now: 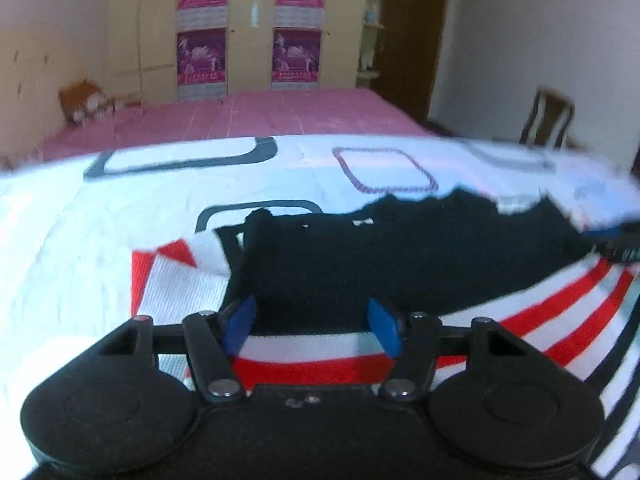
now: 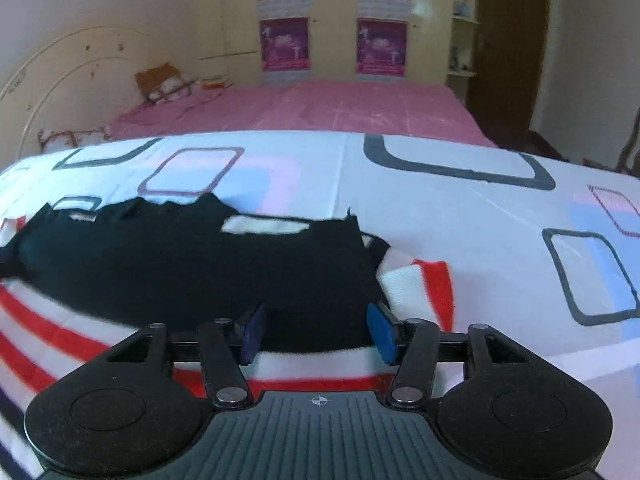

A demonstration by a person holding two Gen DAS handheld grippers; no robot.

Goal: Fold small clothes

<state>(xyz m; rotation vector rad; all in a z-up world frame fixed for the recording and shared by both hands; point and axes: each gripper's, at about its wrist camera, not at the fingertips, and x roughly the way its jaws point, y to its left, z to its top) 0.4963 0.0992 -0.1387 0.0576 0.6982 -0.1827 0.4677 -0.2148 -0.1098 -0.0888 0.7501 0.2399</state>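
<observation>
A small garment lies flat on the bedsheet: its black part is folded over a white part with red stripes. My left gripper hovers over the garment's near left edge, jaws apart, nothing pinched between the blue pads. My right gripper stands over the near right edge of the black cloth, also open with cloth only beneath it. In the left wrist view the right gripper's blue-tipped finger shows at the far right.
The garment rests on a white sheet with square outlines. Behind it lies a pink bedspread with pillows at its left. A wooden chair stands at the right, cupboards with posters at the back.
</observation>
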